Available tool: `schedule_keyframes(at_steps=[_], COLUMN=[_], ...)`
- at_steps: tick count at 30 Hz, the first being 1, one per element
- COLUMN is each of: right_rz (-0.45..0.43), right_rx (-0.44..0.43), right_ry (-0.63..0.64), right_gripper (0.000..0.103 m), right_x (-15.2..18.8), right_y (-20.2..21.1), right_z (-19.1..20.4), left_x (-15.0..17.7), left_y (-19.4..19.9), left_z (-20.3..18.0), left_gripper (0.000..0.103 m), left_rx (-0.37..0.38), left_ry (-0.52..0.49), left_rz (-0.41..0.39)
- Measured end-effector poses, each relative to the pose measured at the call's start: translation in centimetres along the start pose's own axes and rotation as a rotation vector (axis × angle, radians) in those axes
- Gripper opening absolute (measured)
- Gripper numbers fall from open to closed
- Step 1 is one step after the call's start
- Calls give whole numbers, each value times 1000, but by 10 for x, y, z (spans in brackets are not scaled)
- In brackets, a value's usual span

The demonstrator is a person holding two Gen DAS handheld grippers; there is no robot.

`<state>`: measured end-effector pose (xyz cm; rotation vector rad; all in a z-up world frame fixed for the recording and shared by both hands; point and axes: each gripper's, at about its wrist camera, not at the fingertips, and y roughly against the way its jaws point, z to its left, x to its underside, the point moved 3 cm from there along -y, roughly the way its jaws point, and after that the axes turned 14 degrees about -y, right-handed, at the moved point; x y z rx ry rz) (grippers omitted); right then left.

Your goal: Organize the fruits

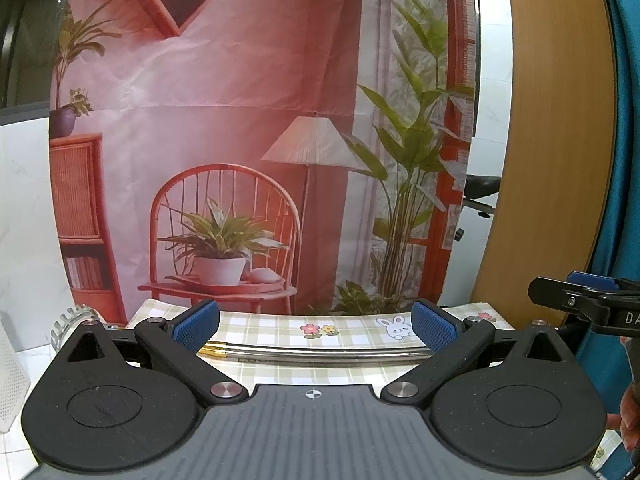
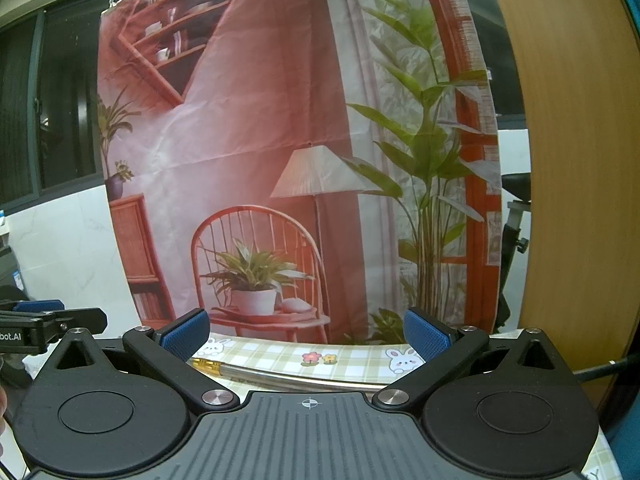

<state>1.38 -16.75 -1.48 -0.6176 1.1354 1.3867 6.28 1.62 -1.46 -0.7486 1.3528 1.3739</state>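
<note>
Currently I am holding both the left gripper [image 1: 315,326] and right gripper [image 2: 306,330] level with jaws wide open and empty, no fruit showing, so I am tilting down toward the desk [image 1: 280,330] before reaching.

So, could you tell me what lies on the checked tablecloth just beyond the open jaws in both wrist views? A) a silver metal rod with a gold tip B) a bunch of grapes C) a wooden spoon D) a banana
A: a silver metal rod with a gold tip lies across the tablecloth between the spread jaws of the left gripper, and shows again ahead of the right gripper; no fruit is in view.
</note>
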Motion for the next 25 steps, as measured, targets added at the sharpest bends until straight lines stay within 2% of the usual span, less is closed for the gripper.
schedule_keyframes(at_steps=[25], right_rz=[2], right_rx=[0], right_ry=[1], right_gripper=[103], right_x=[1], right_y=[0], right_z=[1], left_x=[-4], left_y=[4], left_z=[-4], left_gripper=[103], left_rx=[3], left_ry=[-22], left_rz=[-22])
